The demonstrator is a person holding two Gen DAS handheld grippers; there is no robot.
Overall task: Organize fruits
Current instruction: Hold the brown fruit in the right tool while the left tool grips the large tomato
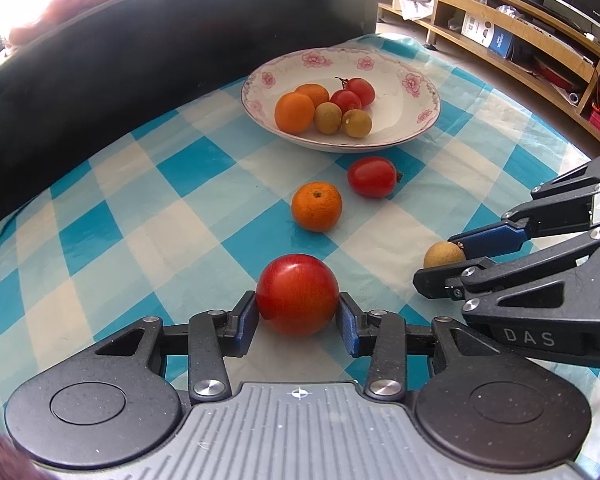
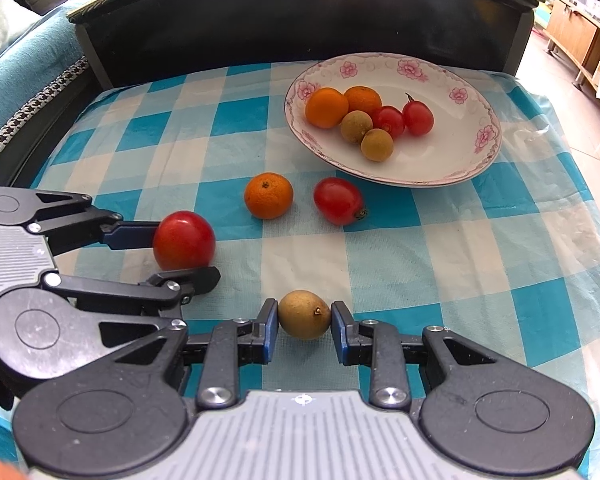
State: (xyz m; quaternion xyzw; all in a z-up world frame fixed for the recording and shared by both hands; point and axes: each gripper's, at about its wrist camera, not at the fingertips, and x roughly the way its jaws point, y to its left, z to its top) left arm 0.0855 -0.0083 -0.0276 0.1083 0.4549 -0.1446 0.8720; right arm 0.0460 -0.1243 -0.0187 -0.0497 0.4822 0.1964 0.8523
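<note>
My left gripper (image 1: 298, 316) is shut on a round red tomato (image 1: 296, 292), its blue pads pressed to both sides; the tomato rests low over the checked cloth. My right gripper (image 2: 304, 326) is shut on a brown longan (image 2: 304, 314), also down at cloth level. Each gripper shows in the other's view: the right gripper (image 1: 440, 258) at the right edge, the left gripper (image 2: 184, 254) at the left. Ahead lie a loose mandarin (image 1: 317, 206) (image 2: 268, 195) and an oval tomato (image 1: 372, 176) (image 2: 338, 200). Beyond stands a flowered plate (image 1: 380, 54) (image 2: 440, 68) holding several fruits.
A blue-and-white checked cloth (image 1: 172, 168) covers the table. A dark upright panel (image 1: 140, 52) runs along the far edge behind the plate. Wooden shelves (image 1: 520, 28) with boxes stand to the far right. A teal sofa (image 2: 16, 72) is at the left.
</note>
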